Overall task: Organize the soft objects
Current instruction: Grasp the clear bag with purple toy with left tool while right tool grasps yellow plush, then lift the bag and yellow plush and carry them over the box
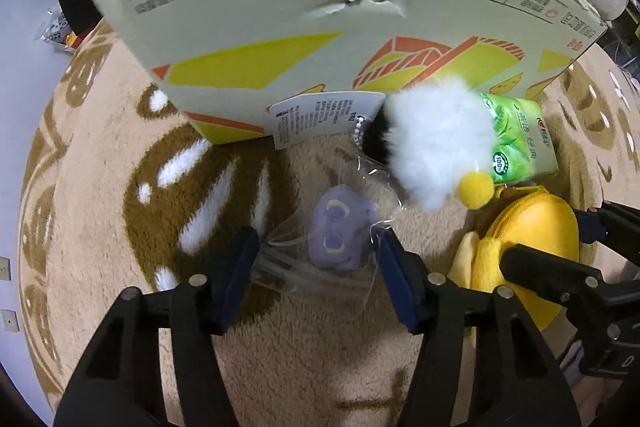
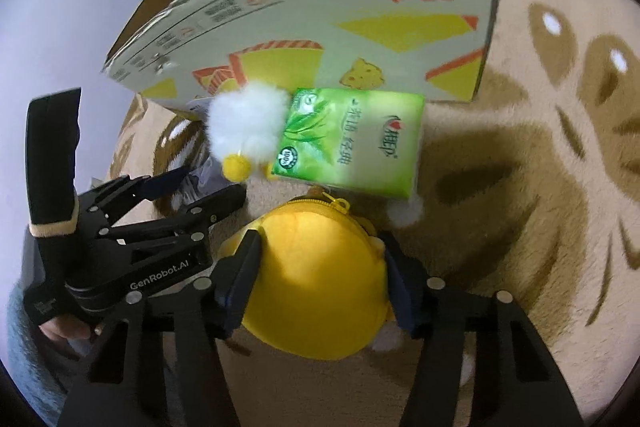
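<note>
A small purple plush in a clear plastic bag (image 1: pixel 340 235) lies on the rug between the fingers of my left gripper (image 1: pixel 316 267), whose jaws stand apart around the bag and touch its edges. A white fluffy toy with a yellow pompom (image 1: pixel 436 151) and a paper tag lies beyond it, also in the right wrist view (image 2: pixel 248 127). A green tissue pack (image 2: pixel 352 143) lies beside it. My right gripper (image 2: pixel 320 263) has its jaws on both sides of a yellow plush pouch (image 2: pixel 320 287), also visible in the left wrist view (image 1: pixel 532 239).
A large cardboard box (image 1: pixel 320 7) with yellow and orange print stands just behind the toys, seen too in the right wrist view (image 2: pixel 320 11). A beige and brown patterned rug (image 1: pixel 120 187) covers the floor. Bare floor and some packets lie at the far left.
</note>
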The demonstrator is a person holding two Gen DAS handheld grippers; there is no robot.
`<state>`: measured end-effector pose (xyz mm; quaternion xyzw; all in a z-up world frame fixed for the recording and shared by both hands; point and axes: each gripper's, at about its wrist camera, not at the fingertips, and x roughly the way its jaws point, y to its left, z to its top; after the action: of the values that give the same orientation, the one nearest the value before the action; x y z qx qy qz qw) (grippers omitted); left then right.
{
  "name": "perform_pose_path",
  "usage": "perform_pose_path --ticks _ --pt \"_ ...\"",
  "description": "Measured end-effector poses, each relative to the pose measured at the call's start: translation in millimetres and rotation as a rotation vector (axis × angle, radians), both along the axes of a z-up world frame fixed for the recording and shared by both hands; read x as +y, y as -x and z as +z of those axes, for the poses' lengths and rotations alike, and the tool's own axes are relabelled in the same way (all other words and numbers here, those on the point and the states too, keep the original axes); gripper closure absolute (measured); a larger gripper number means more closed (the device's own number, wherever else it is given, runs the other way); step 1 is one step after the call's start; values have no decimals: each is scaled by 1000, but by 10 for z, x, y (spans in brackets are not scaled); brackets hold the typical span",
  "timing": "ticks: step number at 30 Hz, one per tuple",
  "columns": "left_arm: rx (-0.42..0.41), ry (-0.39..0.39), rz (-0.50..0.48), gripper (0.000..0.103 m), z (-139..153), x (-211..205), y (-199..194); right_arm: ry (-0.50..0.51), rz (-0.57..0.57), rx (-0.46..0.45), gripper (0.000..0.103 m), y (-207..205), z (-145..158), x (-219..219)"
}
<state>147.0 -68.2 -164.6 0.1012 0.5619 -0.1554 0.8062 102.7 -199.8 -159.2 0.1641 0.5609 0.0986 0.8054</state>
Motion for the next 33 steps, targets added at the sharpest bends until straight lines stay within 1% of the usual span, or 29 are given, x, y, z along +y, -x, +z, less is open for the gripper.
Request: perform_pose_path --ticks 3,8,13,14,16,17,20,22,25,27,30,33 --pt "2 8 23 46 35 74 71 13 -8 -25 48 36 66 17" --pt "-23 17 57 47 170 175 200 24 -43 -56 50 92 161 -75" --pt "-100 25 105 47 424 343 418 16 -80 -108 50 214 352 -209" --pt "-113 25 112 47 439 250 451 15 -86 -125 50 244 404 -241" --pt "-172 19 131 47 592 301 573 14 -102 -169 50 300 510 -279" --pt "-191 18 137 47 647 228 583 16 -111 -195 50 316 554 -300" --pt "-281 37 166 47 882 263 751 28 -134 -280 50 410 753 -371" --pt "-325 50 178 47 951 371 689 42 -143 -338 50 473 892 -437" --pt "-405 80 192 47 1133 364 736 50 -162 -423 50 501 1020 -405" --pt "-475 92 197 47 1264 390 782 55 -177 -478 50 499 1121 -392" --pt "-546 111 206 47 1435 378 823 38 -199 -550 50 514 1255 -444" --pt "-598 116 209 47 1544 405 852 47 -206 -609 50 516 1373 -456"
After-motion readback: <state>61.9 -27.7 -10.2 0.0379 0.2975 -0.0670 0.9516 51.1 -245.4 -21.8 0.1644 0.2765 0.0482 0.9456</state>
